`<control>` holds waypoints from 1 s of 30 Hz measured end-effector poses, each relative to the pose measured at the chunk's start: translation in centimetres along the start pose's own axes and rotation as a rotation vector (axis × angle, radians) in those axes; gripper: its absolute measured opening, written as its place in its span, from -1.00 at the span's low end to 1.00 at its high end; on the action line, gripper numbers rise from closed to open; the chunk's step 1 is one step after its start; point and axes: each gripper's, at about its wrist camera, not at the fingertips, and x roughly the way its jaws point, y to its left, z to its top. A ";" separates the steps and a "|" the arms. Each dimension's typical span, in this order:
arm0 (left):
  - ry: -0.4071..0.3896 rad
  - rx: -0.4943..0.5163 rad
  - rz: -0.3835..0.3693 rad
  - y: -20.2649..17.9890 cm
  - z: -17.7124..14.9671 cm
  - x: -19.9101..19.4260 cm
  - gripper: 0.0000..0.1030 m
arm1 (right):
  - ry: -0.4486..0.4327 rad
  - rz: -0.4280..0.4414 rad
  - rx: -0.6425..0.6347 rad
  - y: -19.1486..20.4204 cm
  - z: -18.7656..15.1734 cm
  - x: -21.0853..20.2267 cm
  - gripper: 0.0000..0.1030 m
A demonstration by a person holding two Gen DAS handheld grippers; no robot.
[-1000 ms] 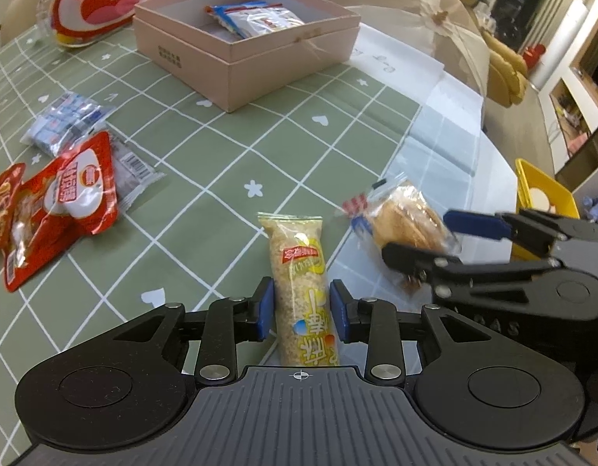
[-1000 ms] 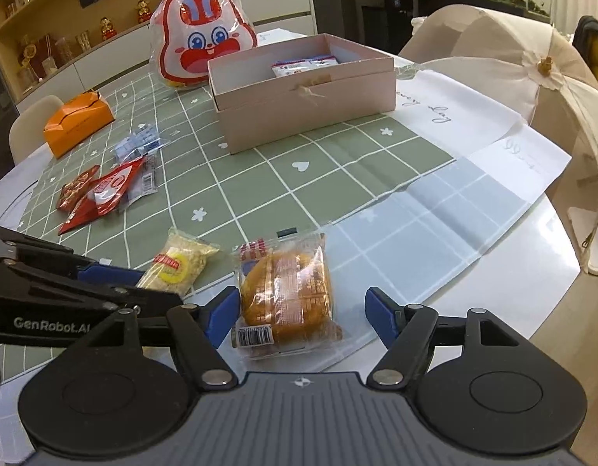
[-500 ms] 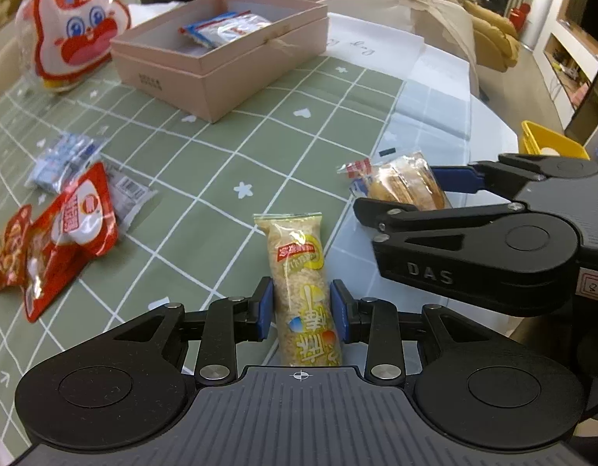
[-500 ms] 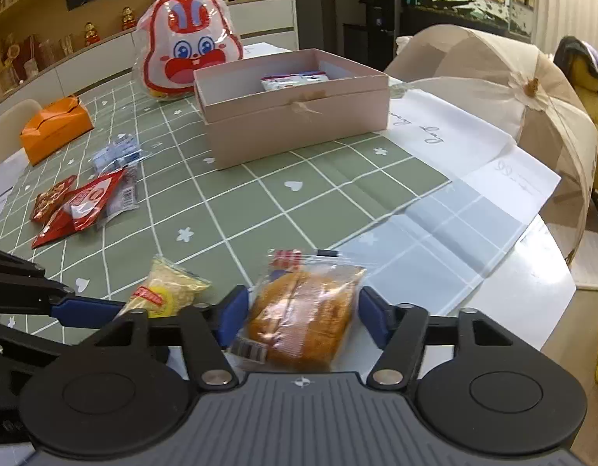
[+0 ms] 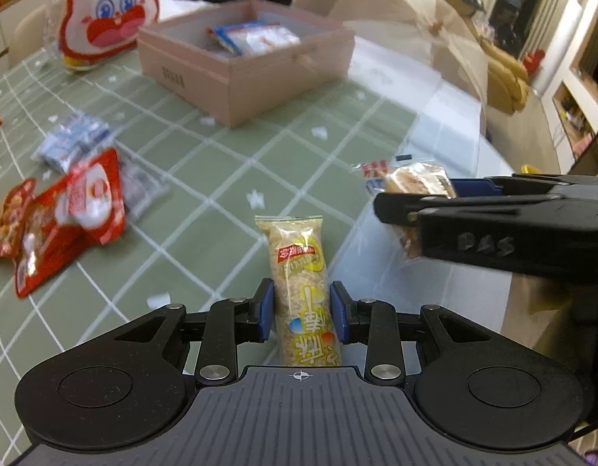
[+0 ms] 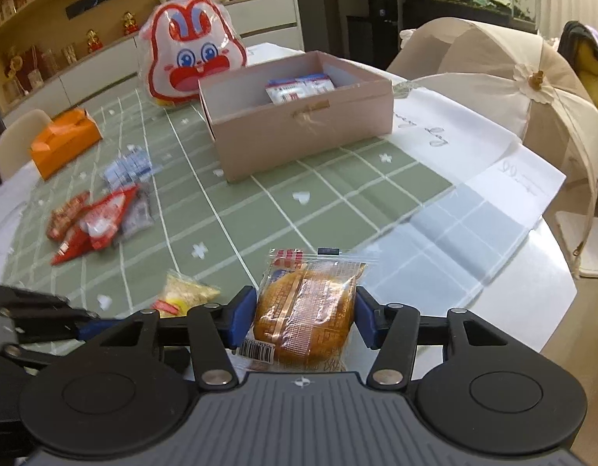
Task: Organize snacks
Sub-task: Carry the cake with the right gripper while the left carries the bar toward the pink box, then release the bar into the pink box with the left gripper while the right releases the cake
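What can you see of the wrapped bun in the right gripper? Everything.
The wrapped bun is a round golden-brown bun sealed in clear crinkly plastic, with red print at the far end and a barcode label at the near left corner. It sits lengthwise between the blue pads of the right gripper, whose jaws are closing and already press its sides. In the left wrist view it looks lifted off the tablecloth.

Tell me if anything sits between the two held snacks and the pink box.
Nothing visible does. Only bare green tablecloth lies between the bread packet, the rice bar and the pink box; loose snacks lie off to the left.
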 end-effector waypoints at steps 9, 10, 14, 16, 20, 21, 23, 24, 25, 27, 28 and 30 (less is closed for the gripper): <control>-0.366 -0.106 -0.072 2.2 12.8 -7.4 -0.32 | -0.153 0.066 -0.082 -3.3 15.4 -5.9 0.04; -0.374 -0.134 -0.084 2.8 14.3 -7.6 -0.32 | -0.158 0.072 -0.094 -3.5 17.4 -6.0 0.04; -0.403 -0.174 -0.049 4.7 20.1 -6.5 -0.32 | -0.200 0.051 -0.181 -3.6 24.2 -4.8 0.04; -0.376 -0.228 -0.035 5.8 22.0 -4.3 -0.32 | -0.188 0.043 -0.196 -3.7 26.3 -3.0 0.04; -0.276 -0.328 0.004 7.7 23.4 1.2 -0.32 | -0.101 0.078 -0.201 -4.2 28.1 1.8 0.04; -0.253 -0.337 0.024 8.0 23.6 2.5 -0.32 | -0.080 0.085 -0.207 -4.3 28.1 3.1 0.04; -0.203 -0.353 0.057 8.4 23.7 5.0 -0.32 | -0.038 0.103 -0.220 -4.5 27.7 5.4 0.04; -0.183 -0.356 0.069 8.6 23.7 6.0 -0.32 | -0.017 0.113 -0.225 -4.7 27.5 6.5 0.04; -0.169 -0.358 0.079 8.9 23.7 6.9 -0.32 | 0.008 0.119 -0.228 -4.9 27.3 7.8 0.04; -0.133 -0.372 0.089 9.4 23.4 8.7 -0.32 | 0.056 0.130 -0.227 -5.0 27.0 10.3 0.04; -0.111 -0.390 0.078 9.8 23.2 9.4 -0.32 | 0.075 0.140 -0.225 -5.0 27.0 11.3 0.04; -0.068 -0.428 0.038 10.5 22.7 10.5 -0.31 | 0.104 0.157 -0.223 -4.9 27.1 13.2 0.04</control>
